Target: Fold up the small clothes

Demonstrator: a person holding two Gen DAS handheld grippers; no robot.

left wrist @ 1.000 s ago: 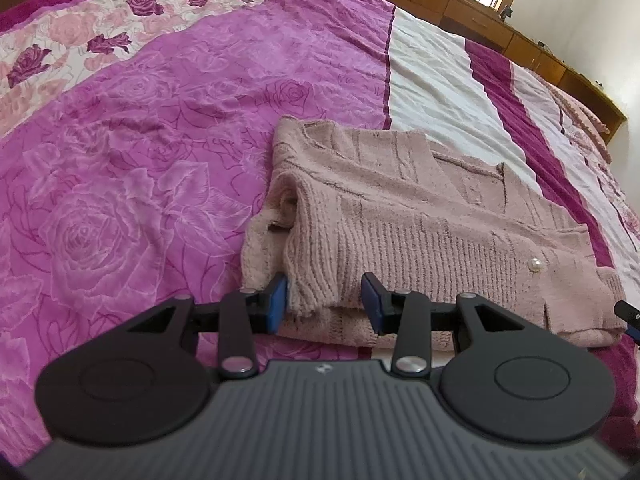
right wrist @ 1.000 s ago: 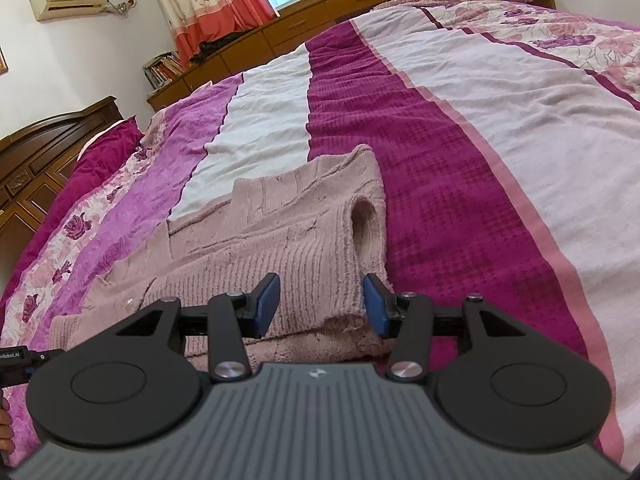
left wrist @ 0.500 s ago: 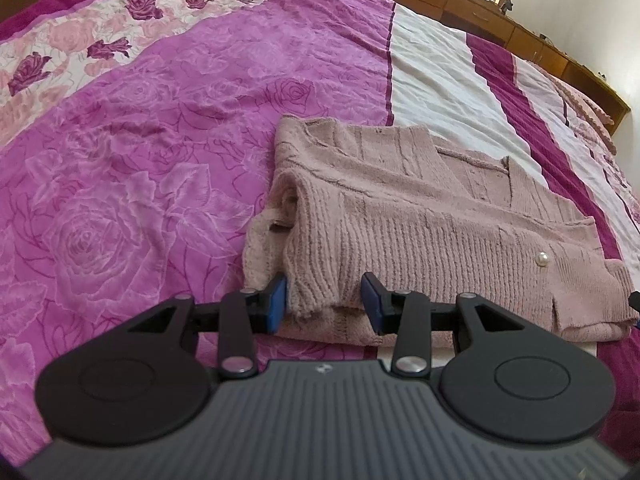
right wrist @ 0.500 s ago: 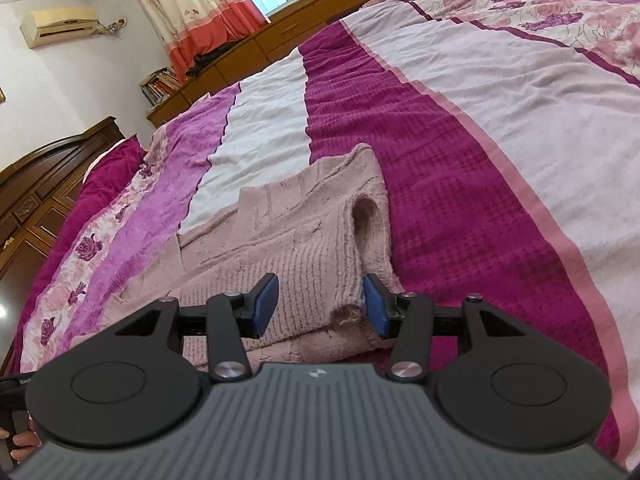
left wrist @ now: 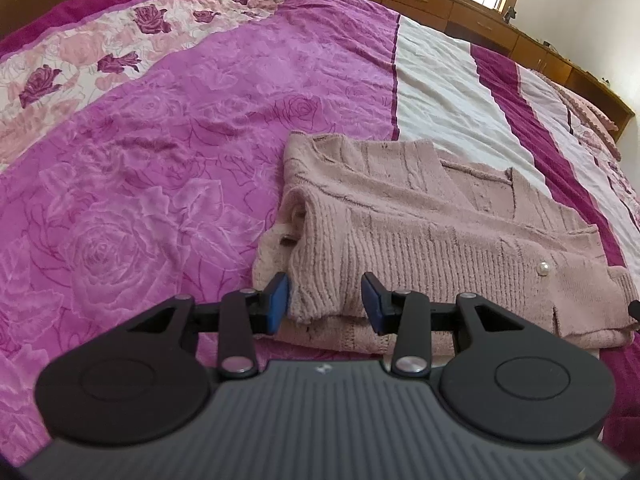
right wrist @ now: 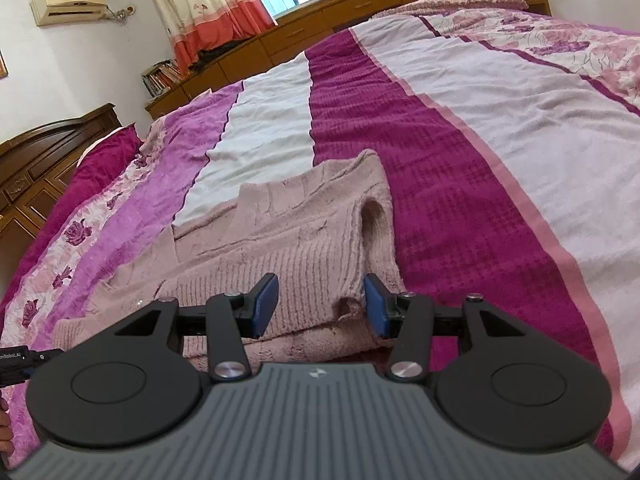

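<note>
— Cardigan (left wrist: 420, 232) position?
— Lying on the bed (left wrist: 168, 168), partly folded, long axis running side to side across both views, near hem straight ahead of each gripper.
— Left gripper (left wrist: 325, 303)?
— Jaws apart, straddling the hem's left corner; pads not pressing.
— Right gripper (right wrist: 322, 306)?
— Likewise unclenched around the right corner, by the sleeve opening (right wrist: 374, 220). Each hand is nearest its own corner, I'd judge.
</note>
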